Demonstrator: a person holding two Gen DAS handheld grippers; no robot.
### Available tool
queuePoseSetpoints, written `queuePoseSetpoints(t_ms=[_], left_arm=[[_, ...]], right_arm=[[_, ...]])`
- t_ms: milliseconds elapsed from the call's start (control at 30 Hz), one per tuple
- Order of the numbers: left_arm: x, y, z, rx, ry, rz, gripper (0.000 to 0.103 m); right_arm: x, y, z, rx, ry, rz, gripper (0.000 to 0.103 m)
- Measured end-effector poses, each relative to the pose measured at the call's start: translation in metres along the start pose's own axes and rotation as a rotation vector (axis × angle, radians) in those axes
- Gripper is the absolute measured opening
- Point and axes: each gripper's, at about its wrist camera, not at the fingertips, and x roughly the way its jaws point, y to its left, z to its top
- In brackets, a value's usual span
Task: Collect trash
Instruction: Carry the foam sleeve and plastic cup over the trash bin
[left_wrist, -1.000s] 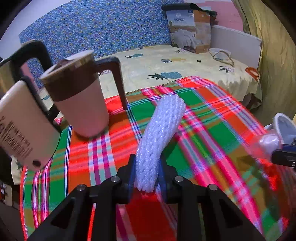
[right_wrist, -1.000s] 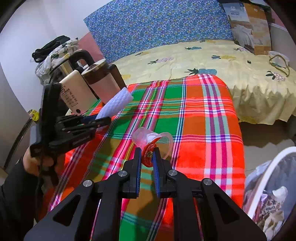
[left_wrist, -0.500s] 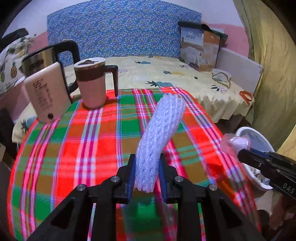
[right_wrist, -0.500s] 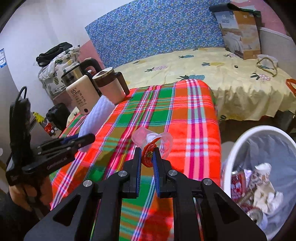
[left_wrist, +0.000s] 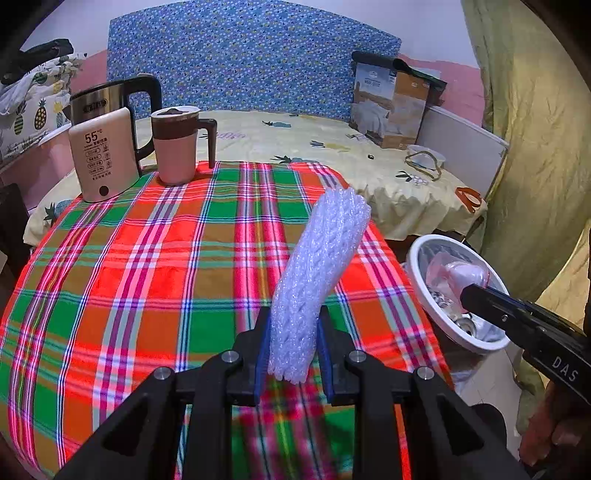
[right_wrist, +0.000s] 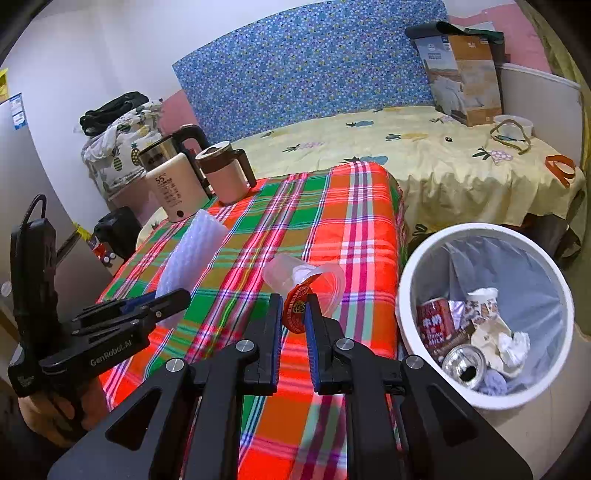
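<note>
My left gripper is shut on a white foam net sleeve, which sticks up and forward over the plaid tablecloth. My right gripper is shut on the red peeled lid of a clear plastic cup, held above the table's right side. In the left wrist view that cup hangs in front of the white trash bin. The bin stands on the floor to the right of the table and holds cans and crumpled paper. The foam sleeve and left gripper show at the left of the right wrist view.
A beige kettle and a pink mug with a brown lid stand at the table's far left corner. Behind the table lies a bed with a yellow sheet and a cardboard box. A green curtain hangs at the right.
Both grippers have moved right, towards the bin, each keeping its grip. The kettle and mug have receded to the far left, and the bin has come fully into view.
</note>
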Motion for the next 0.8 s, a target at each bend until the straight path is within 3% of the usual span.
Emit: queuePoseSetpoints(t_ms=[800], left_arm=[[-0.013,-0.061,-0.019,0.077,0.007,-0.057,0.024]], right_arm=[[-0.036,-0.03,-0.02,0.048,-0.056,-0.032,0.014]])
